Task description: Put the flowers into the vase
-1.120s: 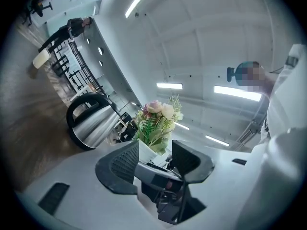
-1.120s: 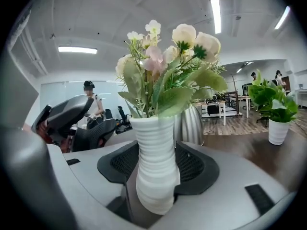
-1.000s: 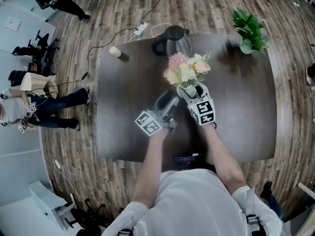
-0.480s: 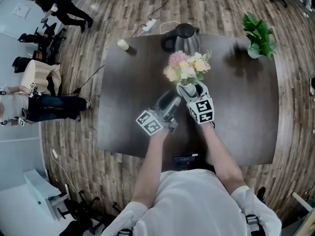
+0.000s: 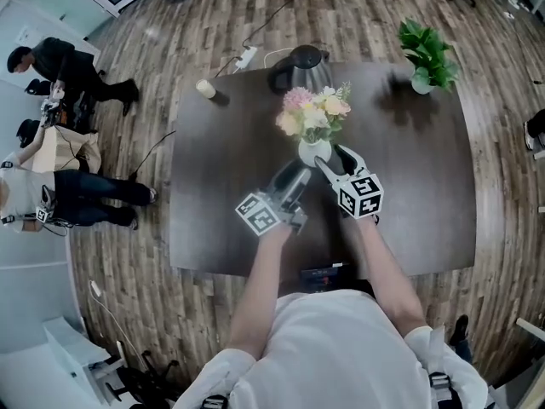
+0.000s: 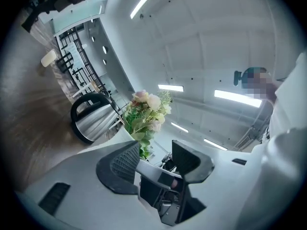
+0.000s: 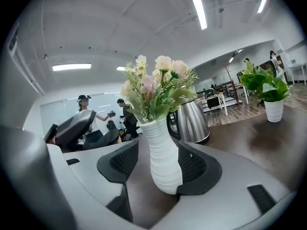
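Right tool (image 5: 332, 158) released, jaws loosely straddling upright vase (image 5: 314, 151), flowers (image 5: 312, 116) already in, toward far edge of worktop (image 5: 417, 203); left tool (image 5: 291, 177) released, empty, slightly farther.

This is an open-plan office. A large dark table (image 5: 409, 194) stands on wood-plank flooring (image 5: 128, 262), with an electric kettle (image 5: 300, 65) and a potted plant (image 5: 428, 51) at its far edge. Beyond that edge a power strip (image 5: 244, 53) trails cable over the floor. Left of the table, people (image 5: 64, 66) stand near white furniture (image 5: 81, 348). Past the table are desks and chairs (image 7: 223, 97) under long ceiling strip lights (image 7: 200, 11).
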Motion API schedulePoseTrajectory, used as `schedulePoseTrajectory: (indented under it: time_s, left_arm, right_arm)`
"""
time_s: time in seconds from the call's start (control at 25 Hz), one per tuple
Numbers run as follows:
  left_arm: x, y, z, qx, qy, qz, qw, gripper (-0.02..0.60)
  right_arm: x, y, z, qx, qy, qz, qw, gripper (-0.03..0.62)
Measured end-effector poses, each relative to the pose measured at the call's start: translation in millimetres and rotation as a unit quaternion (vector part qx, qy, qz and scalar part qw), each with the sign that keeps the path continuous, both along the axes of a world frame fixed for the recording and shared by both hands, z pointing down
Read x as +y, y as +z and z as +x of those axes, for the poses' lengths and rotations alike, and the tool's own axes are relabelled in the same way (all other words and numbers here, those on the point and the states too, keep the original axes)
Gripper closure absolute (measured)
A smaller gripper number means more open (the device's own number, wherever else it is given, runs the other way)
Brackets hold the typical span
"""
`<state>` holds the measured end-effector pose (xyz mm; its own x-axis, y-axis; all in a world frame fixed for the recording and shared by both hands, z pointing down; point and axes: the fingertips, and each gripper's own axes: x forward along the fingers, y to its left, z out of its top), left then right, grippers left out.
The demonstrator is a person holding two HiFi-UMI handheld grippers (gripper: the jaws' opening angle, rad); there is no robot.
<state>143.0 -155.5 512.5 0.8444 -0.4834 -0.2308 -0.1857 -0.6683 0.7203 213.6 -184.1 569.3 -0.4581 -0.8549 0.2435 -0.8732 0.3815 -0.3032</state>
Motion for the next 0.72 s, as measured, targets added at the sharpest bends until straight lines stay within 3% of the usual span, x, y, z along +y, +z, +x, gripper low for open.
schedulePoseTrajectory:
  time_s: [0.24,0.48,0.72]
  left_arm:
    - [31.1,-14.7,-4.7,0.034,0.036,-0.018,0.9986,0.374]
    - [71.9,-28.8,-20.3,0.032,0.082,-0.009,0.9961,0.374]
    - [110.7,-37.0,-40.8,0.050,0.110,-0.010,0.9926,0.374]
  right_arm:
    - [45.7,-26.3,-8.5,-0.097,0.006,-0.033,0.995,0.342]
    - [92.1,-49.9,-39.0,-0.163,0.008,-0.045,0.986,0.342]
    - [137.7,-70.8,-69.8,-0.187,0.003,-0.035,0.982,0.342]
